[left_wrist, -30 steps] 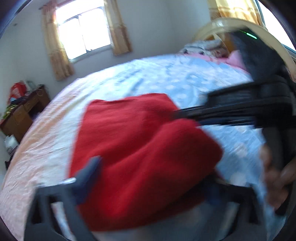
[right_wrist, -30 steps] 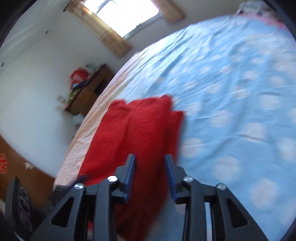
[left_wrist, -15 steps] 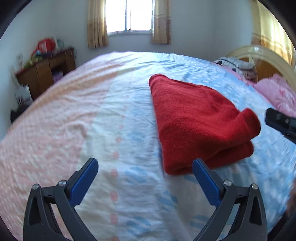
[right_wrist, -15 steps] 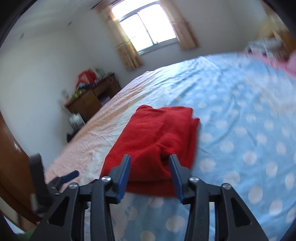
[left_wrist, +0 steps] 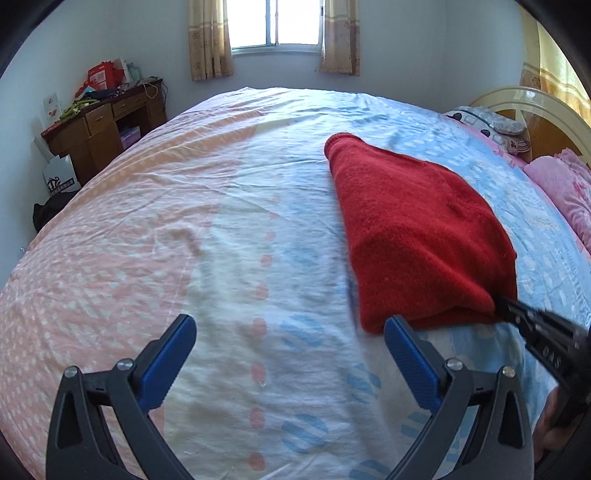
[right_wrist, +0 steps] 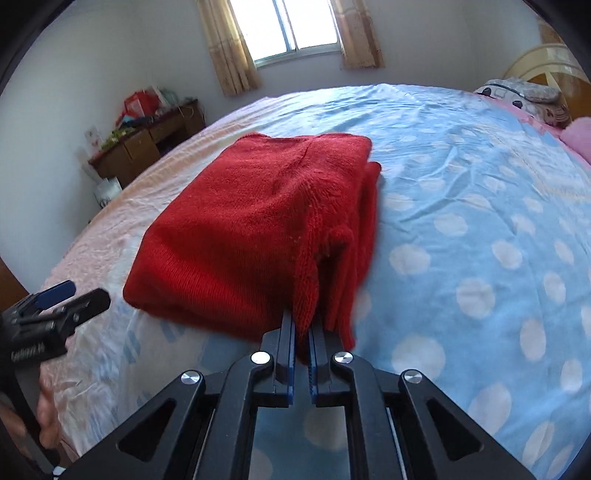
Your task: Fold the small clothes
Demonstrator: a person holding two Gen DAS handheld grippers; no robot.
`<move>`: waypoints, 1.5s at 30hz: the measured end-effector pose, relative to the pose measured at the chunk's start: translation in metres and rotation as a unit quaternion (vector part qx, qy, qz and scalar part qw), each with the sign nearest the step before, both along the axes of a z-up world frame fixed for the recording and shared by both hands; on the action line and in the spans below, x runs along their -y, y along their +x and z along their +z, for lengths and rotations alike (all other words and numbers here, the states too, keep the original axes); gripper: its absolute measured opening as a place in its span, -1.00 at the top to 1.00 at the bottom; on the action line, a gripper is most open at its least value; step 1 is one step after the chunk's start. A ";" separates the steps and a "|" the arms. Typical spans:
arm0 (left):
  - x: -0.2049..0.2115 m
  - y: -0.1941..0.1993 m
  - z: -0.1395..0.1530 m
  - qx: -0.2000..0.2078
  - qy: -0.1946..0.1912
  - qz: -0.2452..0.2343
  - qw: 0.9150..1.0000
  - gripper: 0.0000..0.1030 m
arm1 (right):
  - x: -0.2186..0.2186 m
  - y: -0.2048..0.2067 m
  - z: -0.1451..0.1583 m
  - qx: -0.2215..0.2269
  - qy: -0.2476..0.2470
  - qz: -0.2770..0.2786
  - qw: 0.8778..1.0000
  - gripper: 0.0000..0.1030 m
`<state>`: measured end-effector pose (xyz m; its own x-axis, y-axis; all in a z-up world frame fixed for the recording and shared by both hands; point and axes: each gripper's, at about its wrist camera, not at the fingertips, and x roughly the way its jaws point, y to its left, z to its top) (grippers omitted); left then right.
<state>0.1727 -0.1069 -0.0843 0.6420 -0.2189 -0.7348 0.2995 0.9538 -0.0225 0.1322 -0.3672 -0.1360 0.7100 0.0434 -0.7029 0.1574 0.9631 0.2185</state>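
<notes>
Right gripper (right_wrist: 302,334) has just closed since half a second ago, when its jaws stood apart short of the cloth; now the blue pads pinch a flap at the near edge of the red sweater (right_wrist: 258,221), cloth bunched up between them. Left gripper (left_wrist: 290,341) has swung off the sweater since a second ago and now hangs wide open over bare sheet, nothing between its fingers (left_wrist: 168,356); its right finger sits just beside the sweater's near left corner, contact unclear. Sweater lies folded into a thick block on the bed (left_wrist: 184,229), on the blue-patterned side of the sheet, near the front edge. Wooden desk (left_wrist: 103,125) against the far left wall, window (left_wrist: 277,22) behind, pink pillow (left_wrist: 561,192) at the headboard end.
</notes>
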 end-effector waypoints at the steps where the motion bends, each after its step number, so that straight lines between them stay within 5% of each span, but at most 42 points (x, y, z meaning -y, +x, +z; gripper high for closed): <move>1: 0.000 0.001 0.000 -0.001 0.000 0.000 1.000 -1.00 | 0.001 -0.004 0.001 0.000 0.005 -0.001 1.000 0.91; 8: -0.011 0.004 0.002 0.009 -0.001 -0.004 1.000 -1.00 | 0.002 -0.038 0.014 -0.010 -0.027 0.002 1.000 0.86; 12: -0.007 0.016 0.007 0.015 -0.009 0.001 1.000 -1.00 | 0.000 -0.050 0.045 0.037 -0.059 -0.015 0.997 0.86; 17: 0.020 0.031 0.020 0.029 -0.016 -0.003 0.999 -1.00 | -0.015 -0.020 0.070 0.084 -0.060 0.007 0.995 0.86; 20: 0.040 0.036 0.016 0.031 -0.001 -0.013 0.999 -1.00 | -0.026 0.009 0.063 0.078 -0.072 0.023 0.994 0.86; 23: 0.054 0.040 0.002 0.031 0.031 -0.016 0.999 -1.00 | -0.013 0.039 0.020 -0.004 -0.082 -0.016 0.996 0.88; 25: 0.059 0.041 -0.009 0.023 0.035 -0.023 0.999 -1.00 | -0.005 0.037 0.016 0.023 -0.065 -0.020 0.997 0.90; 36: 0.051 0.034 -0.005 0.013 0.031 -0.023 0.999 -1.00 | -0.002 0.040 0.017 0.014 -0.046 -0.028 0.998 0.90; 45: 0.033 0.028 0.002 0.020 0.031 -0.007 0.999 -1.00 | -0.018 -0.016 0.045 0.055 -0.021 -0.039 0.998 0.85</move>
<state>0.2005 -0.1397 -0.0822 0.6681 -0.1817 -0.7216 0.3115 0.9490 0.0494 0.1161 -0.3497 -0.0915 0.7831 -0.0419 -0.6205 0.2091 0.9574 0.1992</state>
